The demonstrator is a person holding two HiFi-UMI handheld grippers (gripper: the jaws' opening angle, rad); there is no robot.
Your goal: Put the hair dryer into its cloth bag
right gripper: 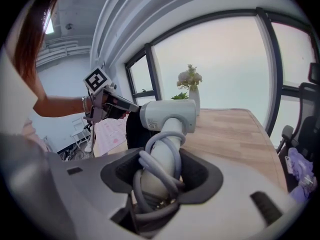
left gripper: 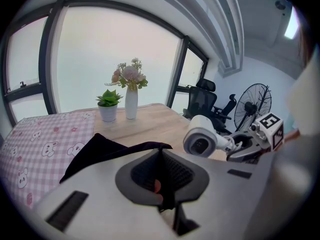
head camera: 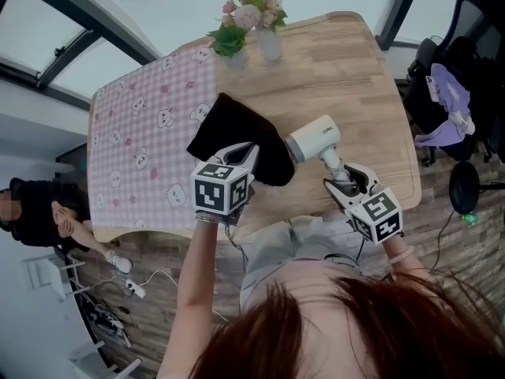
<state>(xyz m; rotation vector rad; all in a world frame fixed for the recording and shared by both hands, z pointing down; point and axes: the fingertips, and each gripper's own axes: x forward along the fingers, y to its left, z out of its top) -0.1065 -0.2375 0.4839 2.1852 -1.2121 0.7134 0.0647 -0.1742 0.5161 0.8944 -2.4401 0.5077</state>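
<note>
The left gripper (head camera: 243, 155) was closed on one edge of the black cloth bag (head camera: 237, 129) over the table (head camera: 355, 77). The bag's opening could not be made out. The right gripper (head camera: 347, 178) was clamped on the handle of the hair dryer (head camera: 313, 139), which was just beside the bag and outside it. The wound cord (right gripper: 145, 165) hid the lower end of the handle.

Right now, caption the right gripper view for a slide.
Right tool grips the hair dryer by its cord-wrapped handle, beside the black cloth bag pinched in the left tool.
</note>
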